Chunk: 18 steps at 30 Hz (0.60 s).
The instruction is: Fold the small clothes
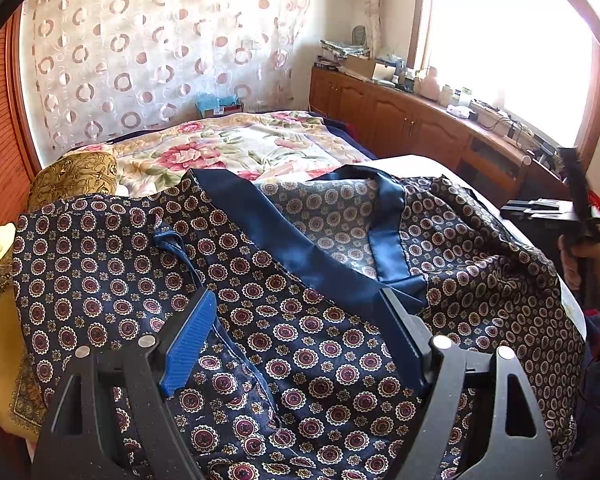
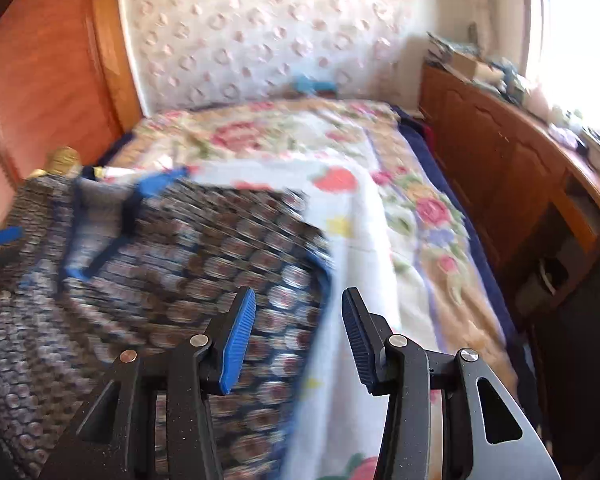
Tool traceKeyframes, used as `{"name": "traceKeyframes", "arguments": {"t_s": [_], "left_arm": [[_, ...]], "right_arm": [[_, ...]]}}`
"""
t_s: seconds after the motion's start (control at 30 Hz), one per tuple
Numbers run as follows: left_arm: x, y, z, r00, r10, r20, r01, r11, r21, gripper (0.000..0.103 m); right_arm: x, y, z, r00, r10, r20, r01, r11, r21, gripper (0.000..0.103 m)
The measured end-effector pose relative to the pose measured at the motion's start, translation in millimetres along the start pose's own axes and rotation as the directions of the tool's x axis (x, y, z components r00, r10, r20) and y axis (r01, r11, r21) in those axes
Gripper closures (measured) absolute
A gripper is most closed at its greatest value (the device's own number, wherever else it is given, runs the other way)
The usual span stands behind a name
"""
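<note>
The garment (image 1: 284, 280), dark blue with a pattern of small red and white medallions and a plain blue satin band along its edge, lay spread and wrinkled on the bed (image 1: 236, 148). It covered the near part of the bed, on top of a white sheet (image 2: 356, 240), and a floral blanket (image 1: 204, 152) showed behind it. A gold pillow (image 1: 74, 178) rested just beside its far left corner.

The left gripper (image 1: 296, 312) hung above the garment with its jaws wide apart. Nothing was between the pads; the cloth lay under them.

The right gripper (image 2: 298, 320) was over the right edge of the garment, where the cloth met the sheet. Its jaws stood partly open with no cloth between them. This view was blurred, so fine details of the cloth edge could not be seen.

A wooden cabinet (image 1: 404, 120) ran along the wall under the bright window (image 1: 508, 40), with many small things on top.
</note>
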State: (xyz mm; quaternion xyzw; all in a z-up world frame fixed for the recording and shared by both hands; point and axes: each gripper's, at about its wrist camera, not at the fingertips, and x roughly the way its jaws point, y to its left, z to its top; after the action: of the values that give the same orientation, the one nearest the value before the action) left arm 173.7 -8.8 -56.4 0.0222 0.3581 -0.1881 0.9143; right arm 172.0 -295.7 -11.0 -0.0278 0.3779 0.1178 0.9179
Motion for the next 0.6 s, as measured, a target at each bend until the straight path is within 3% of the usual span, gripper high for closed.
{"name": "traceKeyframes", "arguments": {"t_s": [0.1, 0.2, 0.27, 0.37, 0.5, 0.6], "left_arm": [[-0.4, -0.3, -1.5, 1.0, 0.003, -0.002, -0.003, 1.0, 0.0, 0.022], [0.8, 1.3, -4.0, 1.0, 0.004, -0.009, -0.004, 1.0, -0.003, 0.022], [1.5, 2.5, -5.1, 1.0, 0.008, -0.011, -0.008, 1.0, -0.006, 0.022], [-1.0, 6.2, -6.3, 1.0, 0.014, -0.006, -0.014, 1.0, -0.016, 0.022], [-7.9, 14.5, -6.3, 1.0, 0.023, 0.011, -0.023, 0.999, -0.04, 0.022], [-12.2, 18.9, -5.7, 0.999, 0.033, 0.02, -0.032, 0.998, -0.05, 0.022]], "right_arm": [[23.4, 1.9, -2.3, 0.999, 0.016, -0.052, -0.015, 1.0, 0.022, 0.057], [29.3, 3.7, -3.0, 0.999, 0.006, -0.054, -0.005, 1.0, 0.023, 0.069], [30.4, 6.9, -2.1, 0.999, 0.013, -0.05, -0.012, 1.0, 0.013, 0.101], [27.3, 9.5, -4.1, 0.997, 0.062, -0.052, -0.062, 0.998, 0.003, 0.101], [1.6, 5.4, 5.2, 0.994, 0.108, 0.014, -0.108, 0.994, -0.023, 0.102], [-15.3, 24.5, 15.1, 0.985, 0.164, 0.058, -0.16, 0.985, -0.065, 0.102]]}}
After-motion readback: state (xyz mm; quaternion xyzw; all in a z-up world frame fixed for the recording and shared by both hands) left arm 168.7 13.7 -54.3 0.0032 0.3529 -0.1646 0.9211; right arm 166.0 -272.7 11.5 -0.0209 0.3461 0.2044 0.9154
